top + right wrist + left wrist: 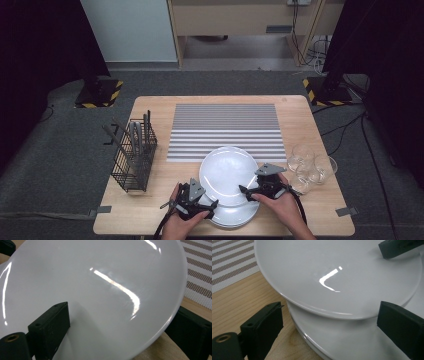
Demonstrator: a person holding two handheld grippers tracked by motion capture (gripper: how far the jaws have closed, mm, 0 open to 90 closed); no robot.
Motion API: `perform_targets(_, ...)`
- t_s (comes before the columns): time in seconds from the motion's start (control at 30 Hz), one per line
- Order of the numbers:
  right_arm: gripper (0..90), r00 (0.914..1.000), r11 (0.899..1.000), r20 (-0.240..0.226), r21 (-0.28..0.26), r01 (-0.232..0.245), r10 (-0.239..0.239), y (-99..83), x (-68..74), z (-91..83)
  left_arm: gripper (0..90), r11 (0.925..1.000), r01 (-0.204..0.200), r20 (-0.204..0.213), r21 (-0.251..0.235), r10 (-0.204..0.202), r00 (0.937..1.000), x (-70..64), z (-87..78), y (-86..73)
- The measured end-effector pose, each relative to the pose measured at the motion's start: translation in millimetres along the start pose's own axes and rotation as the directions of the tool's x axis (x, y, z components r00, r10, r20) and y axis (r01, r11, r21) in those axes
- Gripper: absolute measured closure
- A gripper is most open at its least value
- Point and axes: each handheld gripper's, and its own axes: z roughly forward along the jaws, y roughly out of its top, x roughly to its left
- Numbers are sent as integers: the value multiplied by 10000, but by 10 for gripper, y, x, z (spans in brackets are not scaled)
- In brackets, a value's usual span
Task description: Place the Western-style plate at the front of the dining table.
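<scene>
Right gripper (248, 190) grips top plate (226, 170); glasses (312, 167) beside, cutlery basket (133, 152) left

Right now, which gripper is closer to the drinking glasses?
Right. The right gripper grips the top plate just left of the glasses; the left gripper sits across the plate stack, farther away.

Top plate (226, 172): white, glossy, smooth, glazed-ceramic look, sharp light streaks. Stack (235, 214) below: same gloss. Counter (150, 200): pale wood, matt, fine grain. Mat (225, 131): striped, woven, dotted texture. Basket (132, 157): dark wire. Glasses (312, 167): clear. Jaws: black, matt.
</scene>
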Motion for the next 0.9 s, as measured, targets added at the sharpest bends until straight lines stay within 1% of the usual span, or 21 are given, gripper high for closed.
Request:
perform_targets(0.23, 104, 10000, 10000, 59, -81, 37, -36, -3, -14, 8, 63, 9999, 150, 72, -73, -149, 9999, 16, 0, -5)
perform_targets(0.43, 109, 10000, 9999, 74, -104, 28, -27, -10, -15, 4, 69, 9999, 147, 87, -81, -146, 9999, 16, -3, -8)
perform_targets(0.57, 116, 9999, 9996, 109, -242, -129, 132, -29, -2, 1, 69, 9997, 217, 108, -104, -216, 9997, 30, -4, -17)
perform_targets(0.83, 116, 9999, 9995, 101, -302, -126, 129, -36, -4, 2, 67, 9996, 202, 329, -196, -196, 9993, 40, -23, -18)
perform_targets(0.9, 116, 9999, 9994, 95, -326, -102, 106, -41, -8, 2, 64, 9994, 211, 304, -257, -203, 9993, 43, -39, -15)
